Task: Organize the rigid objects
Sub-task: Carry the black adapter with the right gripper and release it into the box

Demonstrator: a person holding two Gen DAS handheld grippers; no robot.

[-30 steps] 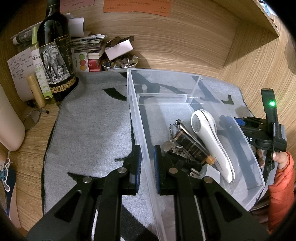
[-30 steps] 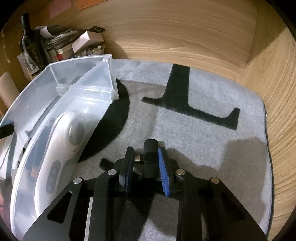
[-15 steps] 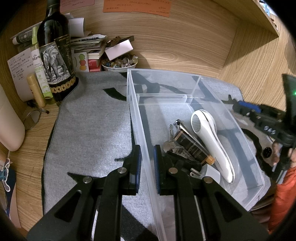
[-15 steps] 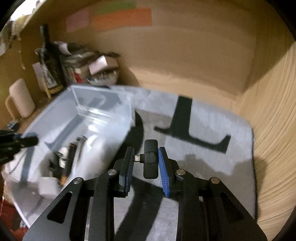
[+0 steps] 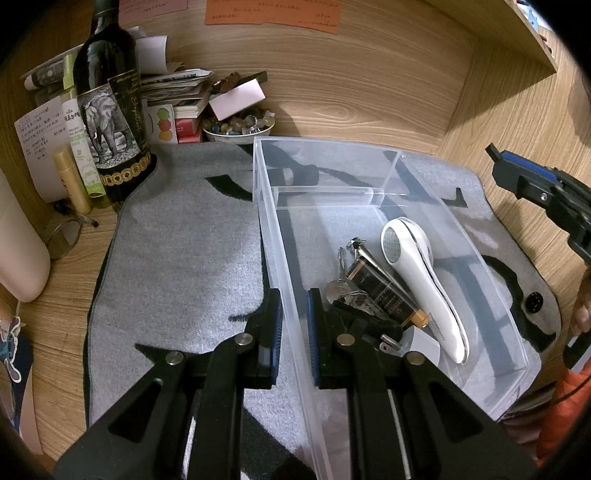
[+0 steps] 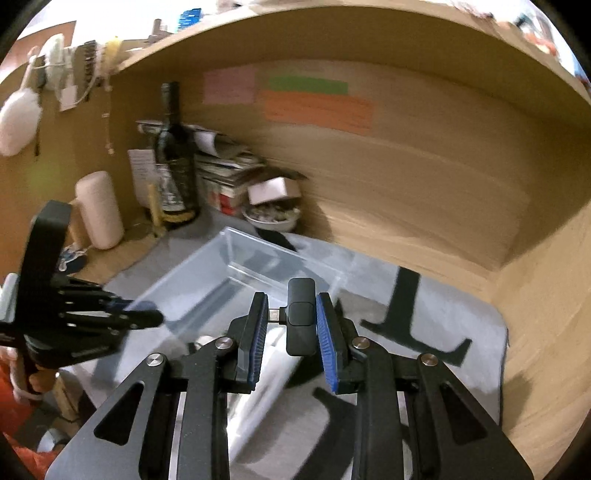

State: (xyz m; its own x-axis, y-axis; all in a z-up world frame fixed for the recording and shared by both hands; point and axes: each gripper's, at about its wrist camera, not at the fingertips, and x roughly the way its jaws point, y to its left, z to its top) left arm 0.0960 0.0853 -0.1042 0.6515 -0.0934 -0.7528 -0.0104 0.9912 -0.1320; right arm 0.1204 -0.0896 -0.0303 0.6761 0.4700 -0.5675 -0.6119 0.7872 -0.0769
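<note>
Adapter (image 6: pixel 301 317) lifted off the mat, now above the clear bin (image 5: pixel 388 229).
Right gripper (image 6: pixel 293 328) jaws grip it; left gripper (image 5: pixel 293 325) jaws clamp the bin's wall; drop comes next.

I see a dark wine bottle (image 5: pixel 110 110) with an elephant label standing at the back left of the wooden counter (image 5: pixel 55 306), its base on the edge of the grey mat (image 5: pixel 177 258). Beside it sit stacked papers (image 5: pixel 173 85) and a white bowl of beads (image 5: pixel 240 127). Orange notes (image 5: pixel 273 11) hang on the wall behind.
</note>
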